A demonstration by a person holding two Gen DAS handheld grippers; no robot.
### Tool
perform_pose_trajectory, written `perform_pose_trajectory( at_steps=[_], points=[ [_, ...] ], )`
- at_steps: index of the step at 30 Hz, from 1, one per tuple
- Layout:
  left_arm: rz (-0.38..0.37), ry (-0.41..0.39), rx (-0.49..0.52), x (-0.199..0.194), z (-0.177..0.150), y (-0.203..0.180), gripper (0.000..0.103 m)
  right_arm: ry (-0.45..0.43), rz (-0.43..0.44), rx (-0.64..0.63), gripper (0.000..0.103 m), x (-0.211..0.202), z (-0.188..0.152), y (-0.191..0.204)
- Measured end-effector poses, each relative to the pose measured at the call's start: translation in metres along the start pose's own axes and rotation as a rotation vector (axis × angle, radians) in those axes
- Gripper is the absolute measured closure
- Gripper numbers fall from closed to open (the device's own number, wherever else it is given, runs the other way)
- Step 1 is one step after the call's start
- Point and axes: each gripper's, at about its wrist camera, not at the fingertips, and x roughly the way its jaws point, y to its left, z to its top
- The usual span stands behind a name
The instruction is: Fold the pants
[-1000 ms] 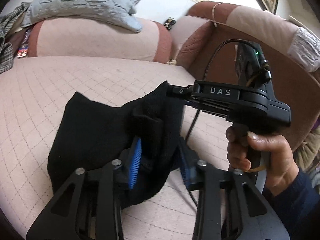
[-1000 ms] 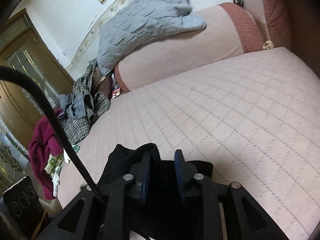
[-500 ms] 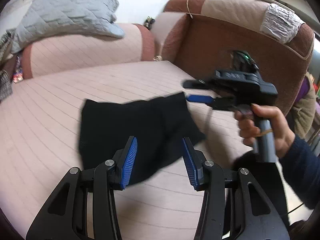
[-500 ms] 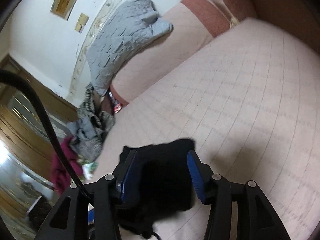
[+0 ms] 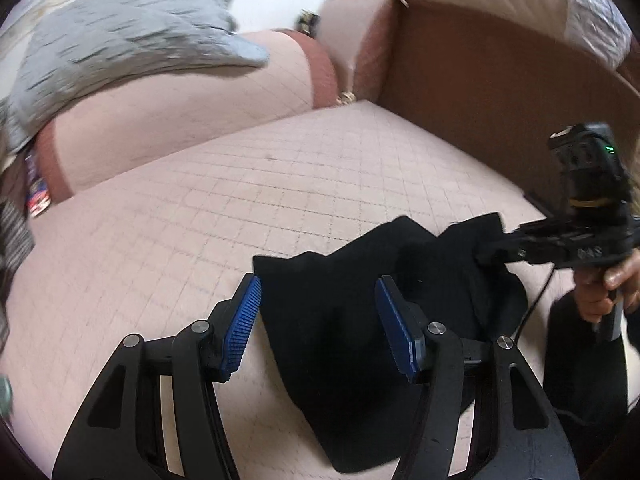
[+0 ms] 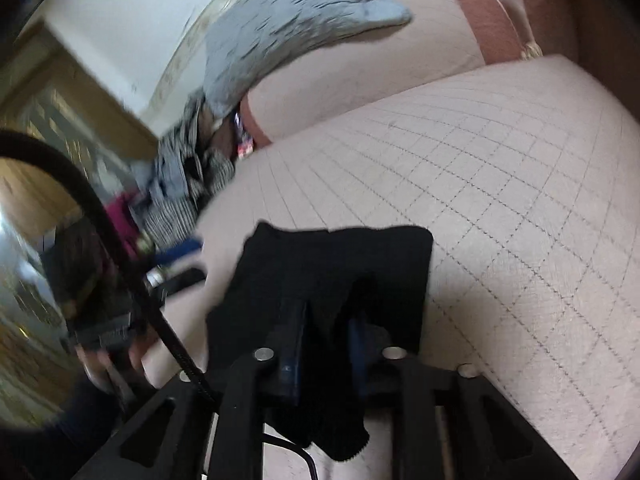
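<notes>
The black pants [image 5: 440, 276] lie crumpled on the pink quilted sofa seat [image 5: 200, 220]. My left gripper [image 5: 320, 322] hovers over their left part, its jaws opening wide; the cloth lies below the blue pads [image 5: 242, 320], untouched by them. In the left wrist view my right gripper [image 5: 494, 254] reaches in from the right, held by a person's hand [image 5: 612, 284], and bites the pants' far right edge. In the right wrist view the right gripper [image 6: 326, 340] has its jaws closing, with a bunch of the black pants [image 6: 340, 264] pinched between the pads.
A grey quilted blanket [image 5: 120, 40] drapes over the sofa back. A brown armrest [image 5: 480, 80] walls the right side. A pile of checked and red clothes [image 6: 188, 176] lies at the seat's left end. A black cable [image 6: 120, 248] hangs by the right gripper.
My left gripper let go of the pants, drew back and spread wider. The right gripper opened, then closed again on the pants' edge. The pants now lie flatter.
</notes>
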Motion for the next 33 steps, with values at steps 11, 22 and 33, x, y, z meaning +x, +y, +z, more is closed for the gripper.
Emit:
perform_pose_trajectory(
  at_steps=[11,22,33],
  points=[
    [-0.082,0.128,0.205,0.05,0.019,-0.001,0.043,0.005,0.0,-0.041,0.052,-0.011,-0.012,0.001],
    [-0.096,0.126,0.272,0.066,0.012,0.003,0.054,-0.016,-0.04,-0.096,0.091,0.0,-0.009,0.017],
    [0.04,0.063,0.077,0.056,0.004,0.044,0.088,-0.023,-0.147,-0.195,0.093,0.019,0.036,0.029]
  ],
)
